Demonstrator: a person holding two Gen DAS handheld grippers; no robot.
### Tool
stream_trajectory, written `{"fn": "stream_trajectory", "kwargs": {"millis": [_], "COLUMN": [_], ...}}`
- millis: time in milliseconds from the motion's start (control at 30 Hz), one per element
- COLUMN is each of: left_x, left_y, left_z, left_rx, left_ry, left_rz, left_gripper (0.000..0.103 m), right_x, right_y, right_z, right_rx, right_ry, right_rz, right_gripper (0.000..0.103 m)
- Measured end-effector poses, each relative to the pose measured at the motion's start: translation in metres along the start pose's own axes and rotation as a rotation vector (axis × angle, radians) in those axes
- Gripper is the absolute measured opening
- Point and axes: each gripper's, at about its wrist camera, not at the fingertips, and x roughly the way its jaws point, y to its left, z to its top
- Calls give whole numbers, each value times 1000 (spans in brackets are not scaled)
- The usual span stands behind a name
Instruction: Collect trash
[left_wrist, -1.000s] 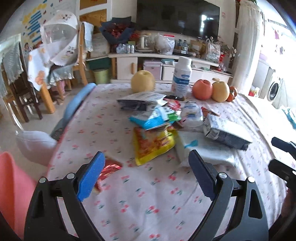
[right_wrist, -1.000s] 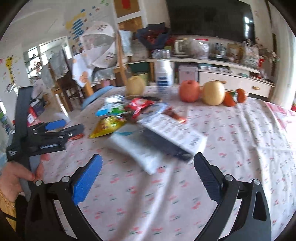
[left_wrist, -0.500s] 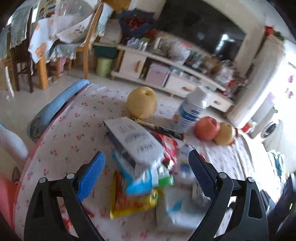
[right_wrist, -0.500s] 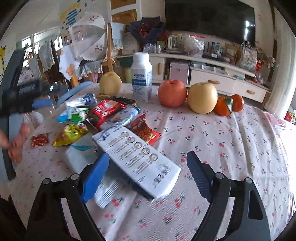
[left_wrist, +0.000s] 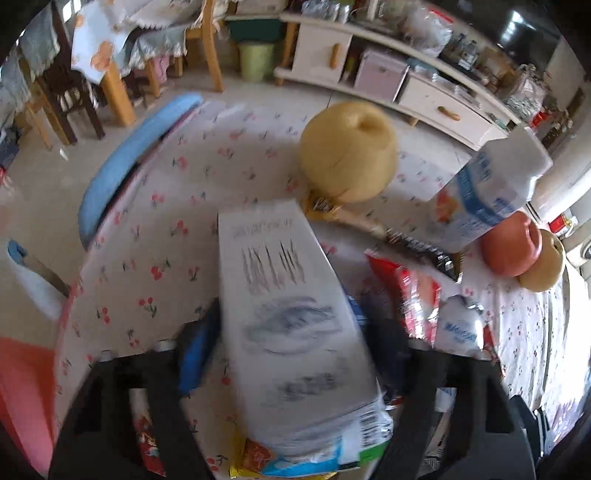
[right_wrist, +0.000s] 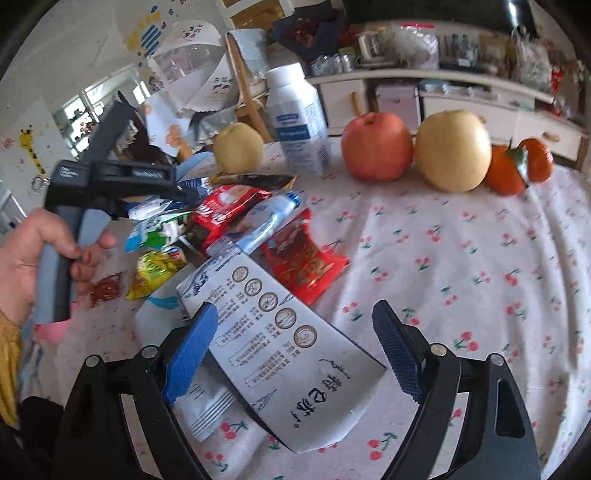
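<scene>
The left gripper's right fingers hide behind the blurred white packet (left_wrist: 295, 321).

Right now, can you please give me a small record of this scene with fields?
surface: table with cherry-print cloth
trash: pile of empty wrappers and flat white box
not trash: white bottle, red apple, pears, oranges
left gripper: jaws just closing around a white packet, contact unclear from blur
right gripper: open over the flat white box
</scene>
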Motion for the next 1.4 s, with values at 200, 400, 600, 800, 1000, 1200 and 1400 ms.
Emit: {"fn": "stream_trajectory", "kwargs": {"millis": [200, 400, 600, 800, 1000, 1200, 1400], "left_x": [-7, -21, -37, -58, -77, -82, -82], "left_y": [11, 11, 5, 2, 5, 17, 25], "left_z": [-20, -54, -91, -121, -131, -131, -141], "left_rx": [31, 81, 140, 164, 158, 133, 115], "left_ry": [-25, -43, -54, -116, -200, -222, -232], "left_rz": [-31, -72, -107, -148, -150, -163, -194], "left_gripper": [67, 66, 66, 66, 66, 65, 65], "right_x": [-3, -1, -13, -18, -8, 6, 7], "right_y": [8, 29, 50, 49, 56, 60, 61], "right_z": [-6, -20, -31, -30, -22, -16, -16], "right_rx": [-15, -103, -194, -183, -166, -164, -166], "right_ry": [46, 106, 108, 74, 34, 25, 22], "right_rz": [83, 107, 142, 105, 36, -30, -58], "right_gripper": [85, 85, 84, 84, 84, 78, 64]}}
